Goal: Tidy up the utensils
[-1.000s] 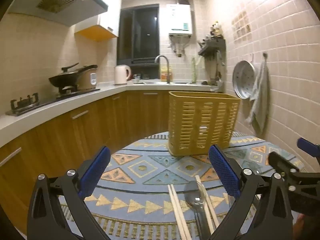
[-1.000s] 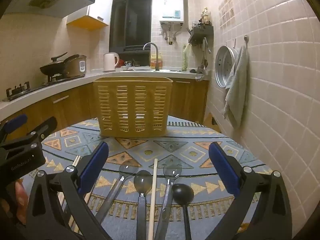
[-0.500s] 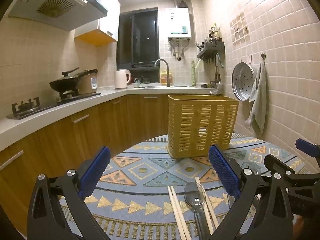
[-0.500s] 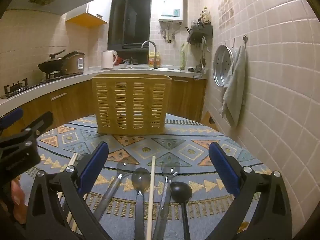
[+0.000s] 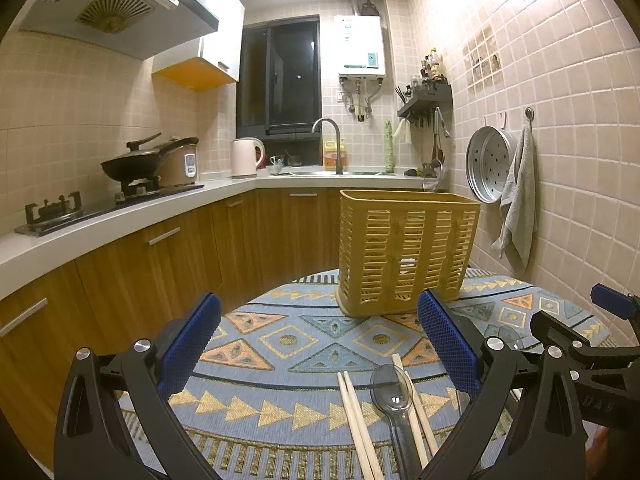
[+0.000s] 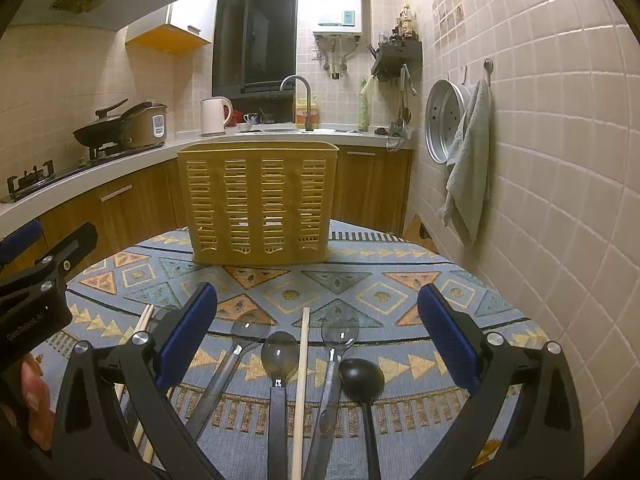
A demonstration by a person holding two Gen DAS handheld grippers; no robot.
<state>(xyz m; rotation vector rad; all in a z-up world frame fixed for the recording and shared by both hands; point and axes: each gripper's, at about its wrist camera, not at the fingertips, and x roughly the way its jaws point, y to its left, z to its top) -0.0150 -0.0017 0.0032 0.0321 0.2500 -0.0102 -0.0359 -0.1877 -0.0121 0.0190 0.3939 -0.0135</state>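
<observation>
A yellow slotted utensil basket (image 5: 408,252) (image 6: 258,204) stands upright at the far side of a round table. Near the front edge lie wooden chopsticks (image 5: 358,424), a clear spoon (image 5: 392,388), and in the right wrist view several clear spoons (image 6: 280,356), a single chopstick (image 6: 303,384) and a black spoon (image 6: 361,376). My left gripper (image 5: 320,344) hangs open above the chopsticks and clear spoon, holding nothing. My right gripper (image 6: 318,334) hangs open above the row of spoons, also holding nothing. Each gripper shows at the edge of the other's view.
The table wears a blue patterned cloth (image 6: 360,280). A tiled wall (image 6: 560,200) with a hanging towel (image 6: 468,168) and steamer pan (image 6: 444,120) is close on the right. Wooden cabinets and a counter (image 5: 120,216) with a stove and pot run along the left.
Both views have tilted up slightly, so the basket and table sit a little lower in frame. The utensils have not moved and both grippers stay open.
</observation>
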